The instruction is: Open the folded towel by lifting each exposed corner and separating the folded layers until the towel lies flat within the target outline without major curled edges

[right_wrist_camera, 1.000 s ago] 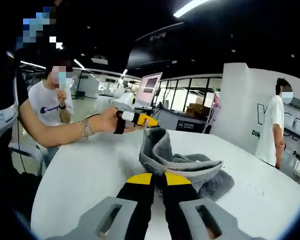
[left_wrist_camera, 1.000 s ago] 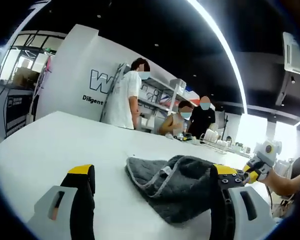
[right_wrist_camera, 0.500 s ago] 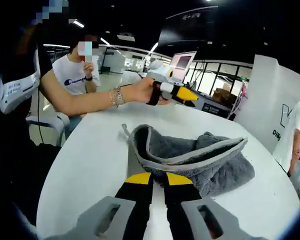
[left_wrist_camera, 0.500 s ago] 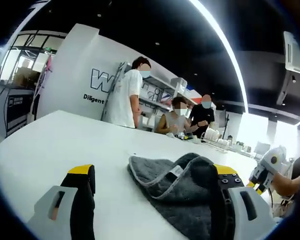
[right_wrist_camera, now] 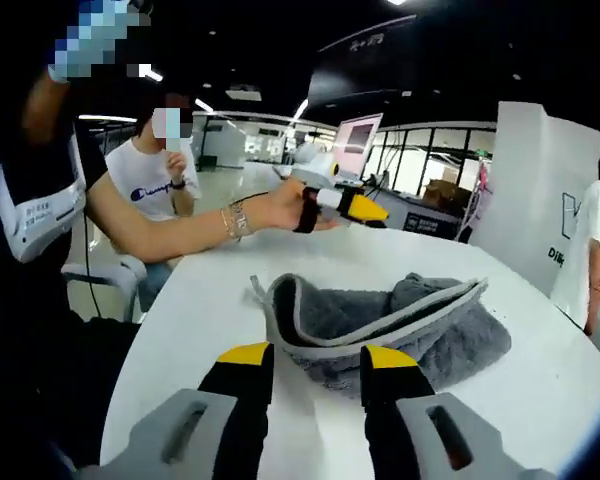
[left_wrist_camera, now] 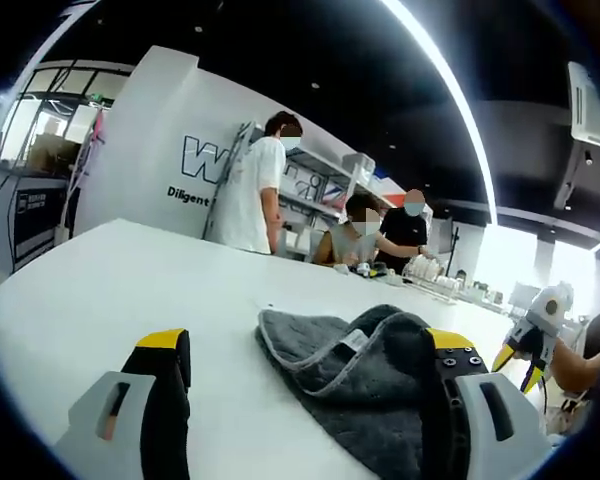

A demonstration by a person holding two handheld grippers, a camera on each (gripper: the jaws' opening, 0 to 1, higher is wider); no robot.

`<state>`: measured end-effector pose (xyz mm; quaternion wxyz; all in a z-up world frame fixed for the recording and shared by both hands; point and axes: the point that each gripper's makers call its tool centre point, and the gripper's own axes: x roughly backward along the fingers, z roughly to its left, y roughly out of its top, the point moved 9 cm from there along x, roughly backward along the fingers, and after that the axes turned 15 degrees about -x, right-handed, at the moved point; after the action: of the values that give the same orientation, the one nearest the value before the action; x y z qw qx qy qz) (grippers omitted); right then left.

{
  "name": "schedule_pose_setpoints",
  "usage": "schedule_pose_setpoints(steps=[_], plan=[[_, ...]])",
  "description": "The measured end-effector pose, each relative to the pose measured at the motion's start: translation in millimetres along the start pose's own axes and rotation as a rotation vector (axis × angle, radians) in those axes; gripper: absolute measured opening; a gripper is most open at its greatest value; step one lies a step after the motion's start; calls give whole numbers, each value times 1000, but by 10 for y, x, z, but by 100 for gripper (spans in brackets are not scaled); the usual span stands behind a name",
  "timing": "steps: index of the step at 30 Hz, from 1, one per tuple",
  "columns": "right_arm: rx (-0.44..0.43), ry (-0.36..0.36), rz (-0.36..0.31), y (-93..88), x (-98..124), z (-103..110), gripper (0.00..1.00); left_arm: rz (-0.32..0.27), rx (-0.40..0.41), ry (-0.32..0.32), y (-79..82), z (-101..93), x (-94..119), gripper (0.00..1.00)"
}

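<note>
I see my right gripper (right_wrist_camera: pixel 315 362) open by the gray towel (right_wrist_camera: pixel 400 325) | left gripper (left_wrist_camera: pixel 305 350) open too; its right jaw hides some towel.

The towel (right_wrist_camera: pixel 400 330) lies on the table (right_wrist_camera: pixel 200 300), just beyond the right gripper (right_wrist_camera: pixel 315 362); the left gripper (right_wrist_camera: pixel 365 210) hangs behind it.
</note>
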<state>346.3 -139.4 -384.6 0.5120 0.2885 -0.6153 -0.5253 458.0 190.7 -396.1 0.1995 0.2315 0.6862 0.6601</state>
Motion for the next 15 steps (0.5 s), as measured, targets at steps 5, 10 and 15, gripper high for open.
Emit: schedule_pose_setpoints(steps=[5,10,15], plan=[[-89,-155,-129,275,128,-298,32,-2,-5,-3,12,-17,10,93],[-248,-255,-191,499,77,-610,27,-2,-7,-7,14,-33,5,93],[-345,-262,-161,554,-217,-756,27,-2,-8,-8,11,-61,16,93]])
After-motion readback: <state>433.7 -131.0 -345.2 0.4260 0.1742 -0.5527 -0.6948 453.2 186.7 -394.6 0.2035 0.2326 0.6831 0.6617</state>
